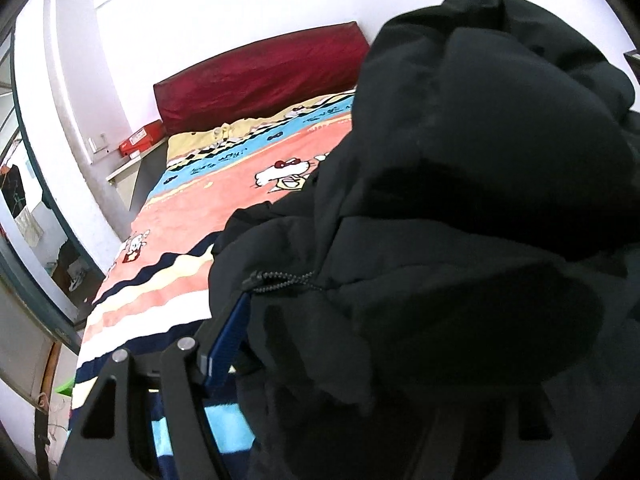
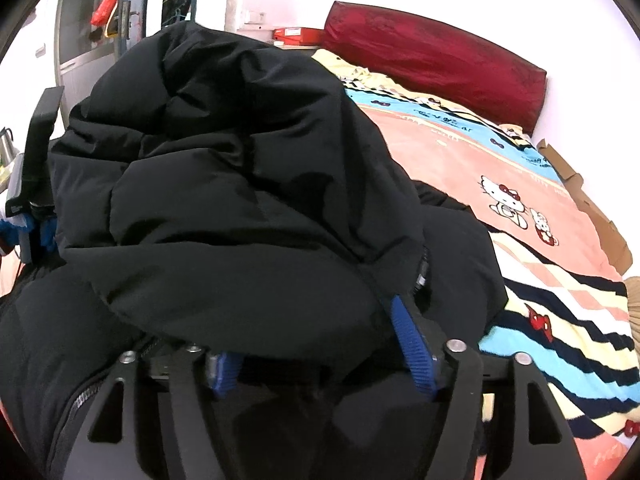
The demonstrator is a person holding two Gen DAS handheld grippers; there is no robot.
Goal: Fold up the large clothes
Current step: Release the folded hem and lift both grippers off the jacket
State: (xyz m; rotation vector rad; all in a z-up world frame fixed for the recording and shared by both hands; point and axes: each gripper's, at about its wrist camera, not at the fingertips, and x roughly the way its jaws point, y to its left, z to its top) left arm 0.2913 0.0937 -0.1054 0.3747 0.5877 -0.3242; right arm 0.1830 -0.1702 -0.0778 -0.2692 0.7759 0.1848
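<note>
Both grippers are buried in a black puffer jacket [image 2: 240,184] heaped on the bed. Right gripper [image 2: 316,364] has its jaws spread wide, fabric bunched between the blue pads without being pinched. Left gripper [image 1: 344,344]: one pad showing, the other hidden under the jacket, so can't tell. Beyond, cartoon cat blanket [image 1: 224,200], then a red headboard [image 1: 260,76].

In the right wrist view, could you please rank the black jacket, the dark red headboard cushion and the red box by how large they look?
1. Black jacket, though it lies close to the camera, which inflates it.
2. Dark red headboard cushion.
3. Red box, small and far away.
</note>
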